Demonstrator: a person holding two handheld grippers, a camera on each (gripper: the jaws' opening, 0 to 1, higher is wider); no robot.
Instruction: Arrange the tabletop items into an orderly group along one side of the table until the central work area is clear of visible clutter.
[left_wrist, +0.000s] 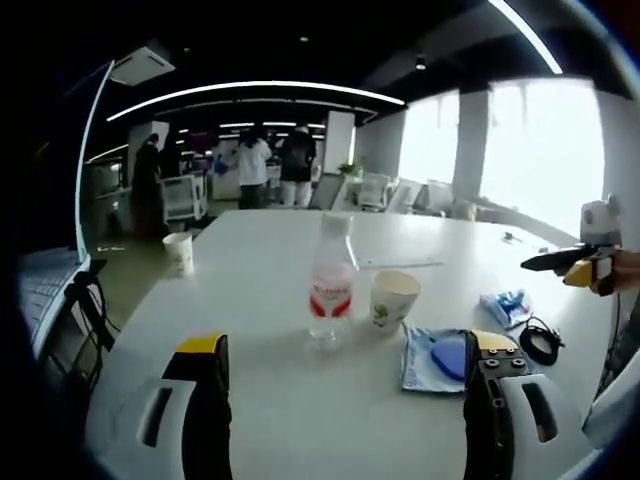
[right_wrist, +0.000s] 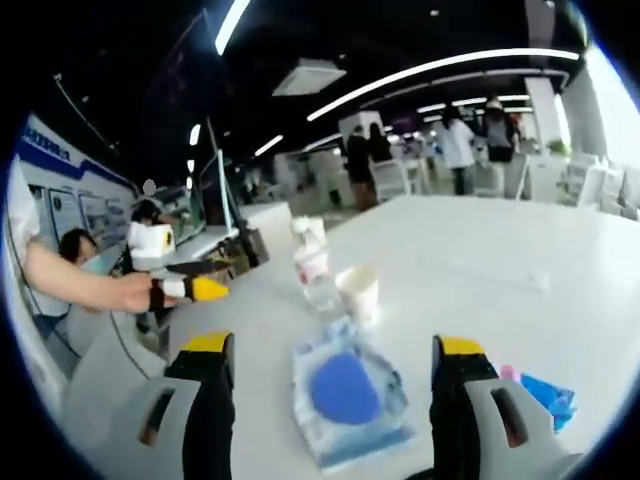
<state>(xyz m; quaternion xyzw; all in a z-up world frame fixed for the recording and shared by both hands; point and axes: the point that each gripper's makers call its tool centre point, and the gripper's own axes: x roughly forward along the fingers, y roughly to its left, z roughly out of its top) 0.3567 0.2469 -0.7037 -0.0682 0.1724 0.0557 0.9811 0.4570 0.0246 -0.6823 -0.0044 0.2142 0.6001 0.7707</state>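
On the white table (left_wrist: 270, 250) stand a clear water bottle (left_wrist: 332, 285) with a red label and a paper cup (left_wrist: 393, 298) beside it. A blue-and-white packet (left_wrist: 432, 358) lies flat near my left gripper's right jaw. My left gripper (left_wrist: 347, 345) is open, just short of the bottle. In the right gripper view the packet (right_wrist: 345, 400) lies on the table between the wide-apart jaws of my open right gripper (right_wrist: 335, 347), with the cup (right_wrist: 360, 292) and bottle (right_wrist: 315, 265) beyond it. The left gripper (right_wrist: 195, 290) comes in from the left, held by a hand.
A second paper cup (left_wrist: 179, 252) stands far left near the table edge. A small blue wrapper (left_wrist: 505, 305) and a black coiled cable (left_wrist: 540, 342) lie to the right, below my right gripper (left_wrist: 580, 262). A thin stick (left_wrist: 400, 265) lies mid-table. People and chairs stand beyond.
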